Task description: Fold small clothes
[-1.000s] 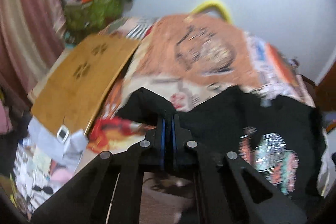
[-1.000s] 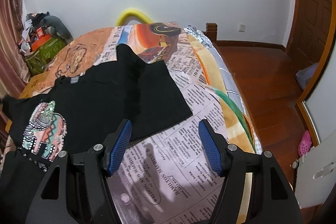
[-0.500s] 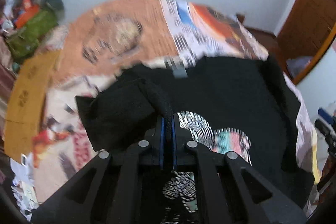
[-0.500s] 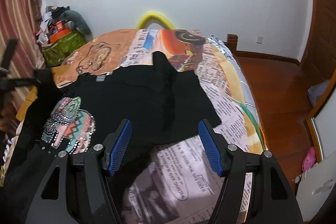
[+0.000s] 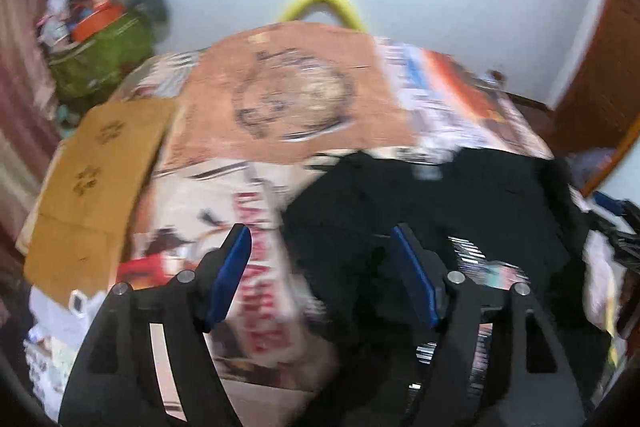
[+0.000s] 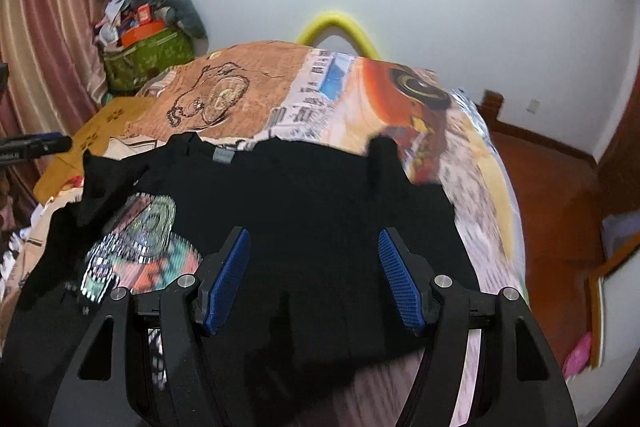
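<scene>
Left wrist view: jaws opening over the shirt's edge.
Left gripper spreads its jaws, nothing pinched between them, above the black shirt lying flat on the bed, its sleeve flopped inward. Right gripper hangs open and empty over the shirt's right half, near the bed's right edge.

one black shirt, one bed — two hand-held grippers

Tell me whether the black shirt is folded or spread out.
Partly folded: the black shirt lies on the bed, one sleeve flipped inward over the print.
</scene>
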Available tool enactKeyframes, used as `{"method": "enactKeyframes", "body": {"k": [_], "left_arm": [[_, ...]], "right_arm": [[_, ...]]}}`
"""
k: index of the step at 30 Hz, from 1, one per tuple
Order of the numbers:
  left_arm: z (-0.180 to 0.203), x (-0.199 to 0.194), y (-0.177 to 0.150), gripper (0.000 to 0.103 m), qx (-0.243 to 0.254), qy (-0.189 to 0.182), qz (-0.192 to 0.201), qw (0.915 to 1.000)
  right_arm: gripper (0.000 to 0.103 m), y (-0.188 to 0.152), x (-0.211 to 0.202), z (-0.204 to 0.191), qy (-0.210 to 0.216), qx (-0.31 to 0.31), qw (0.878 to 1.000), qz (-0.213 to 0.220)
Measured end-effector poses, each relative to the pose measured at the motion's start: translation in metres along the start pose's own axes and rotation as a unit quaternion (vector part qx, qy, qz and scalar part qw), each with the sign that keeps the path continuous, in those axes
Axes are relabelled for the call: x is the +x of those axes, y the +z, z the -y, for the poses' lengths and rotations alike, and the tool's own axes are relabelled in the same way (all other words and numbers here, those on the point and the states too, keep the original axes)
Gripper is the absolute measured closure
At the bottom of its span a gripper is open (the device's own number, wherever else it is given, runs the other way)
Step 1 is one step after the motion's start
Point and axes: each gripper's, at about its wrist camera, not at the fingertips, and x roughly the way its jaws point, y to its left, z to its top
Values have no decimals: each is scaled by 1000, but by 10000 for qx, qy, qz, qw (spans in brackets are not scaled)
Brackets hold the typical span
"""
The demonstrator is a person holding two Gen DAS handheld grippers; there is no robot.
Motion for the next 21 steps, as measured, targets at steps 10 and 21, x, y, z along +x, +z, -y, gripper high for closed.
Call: {"method": "enactKeyframes", "body": {"k": [10, 21], "left_arm": [[-49, 121, 6, 34, -642, -56, -1079, 9921], [4, 178, 18, 85, -255, -441, -1493, 9875]], "right_arm": [[40, 52, 97, -5, -104, -450, 9958, -785], [59, 53, 151, 14, -385, -724, 9922, -941]]}}
